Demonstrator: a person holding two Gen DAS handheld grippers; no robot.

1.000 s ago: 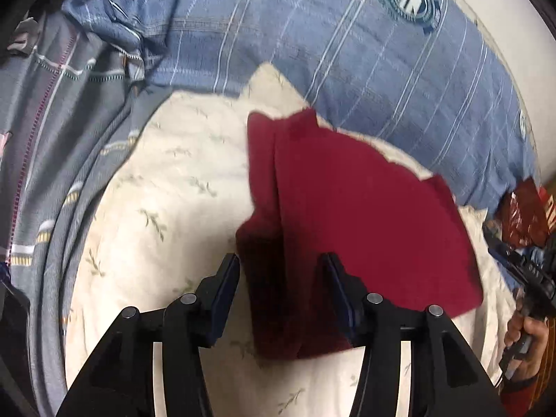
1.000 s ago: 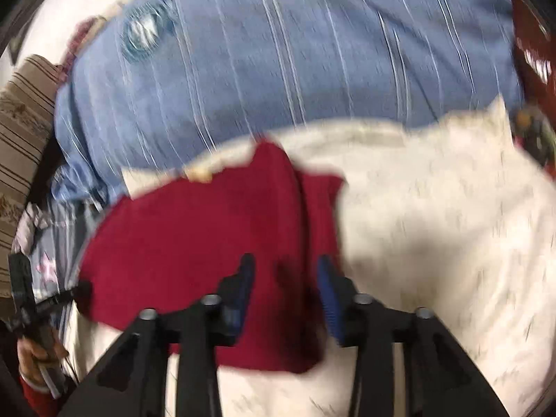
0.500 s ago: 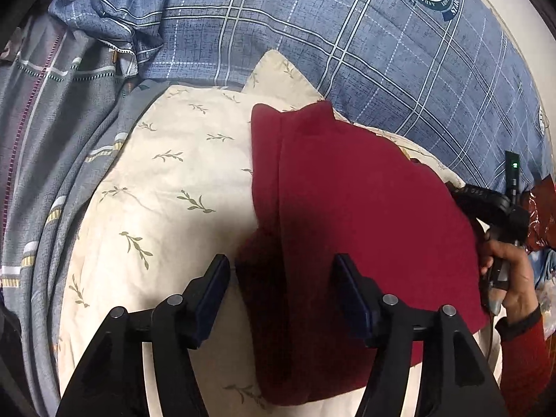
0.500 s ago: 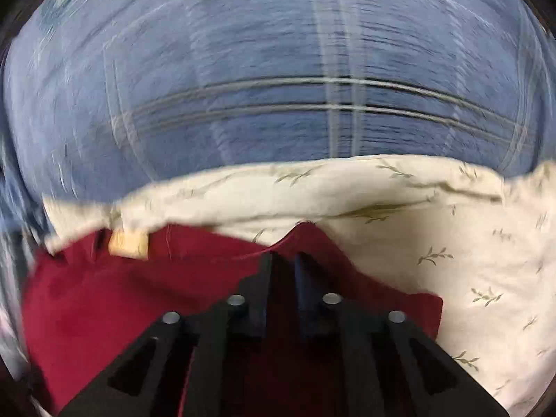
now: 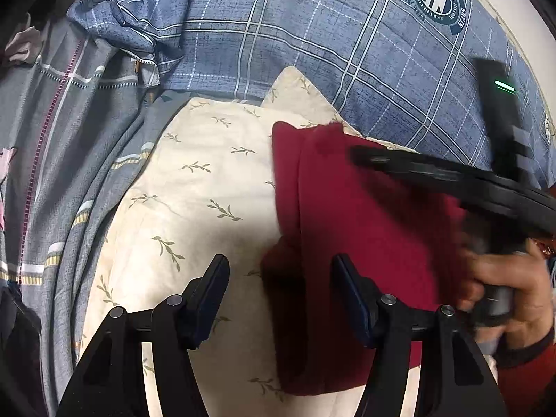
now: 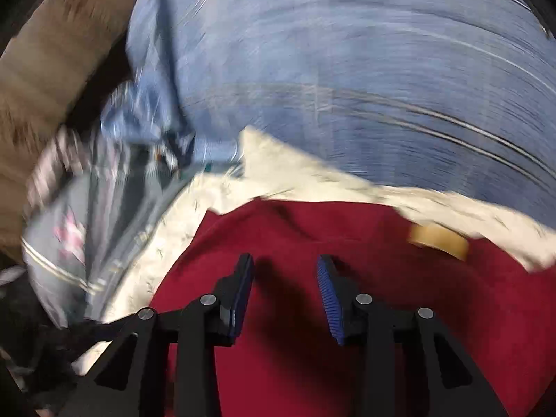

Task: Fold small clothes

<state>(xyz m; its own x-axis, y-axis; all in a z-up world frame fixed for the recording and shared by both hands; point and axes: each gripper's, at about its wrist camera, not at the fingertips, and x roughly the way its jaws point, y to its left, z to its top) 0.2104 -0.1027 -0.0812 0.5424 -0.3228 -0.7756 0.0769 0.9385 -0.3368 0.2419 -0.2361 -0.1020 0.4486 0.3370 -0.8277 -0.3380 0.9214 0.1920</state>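
Two grippers over one red garment (image 5: 365, 243) on cream pillow (image 5: 194, 187): left gripper (image 5: 279, 299) wide, straddling its nine-o'clock fold edge ungripped; right gripper (image 6: 285, 295) half-open, just reopened, empty, letting cloth settle.

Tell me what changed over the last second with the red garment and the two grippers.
The right gripper pinched the red garment, swept across over it and has just been opening, nothing now between its jaws. The left gripper widened and kept hovering. The cream pillow stayed put.
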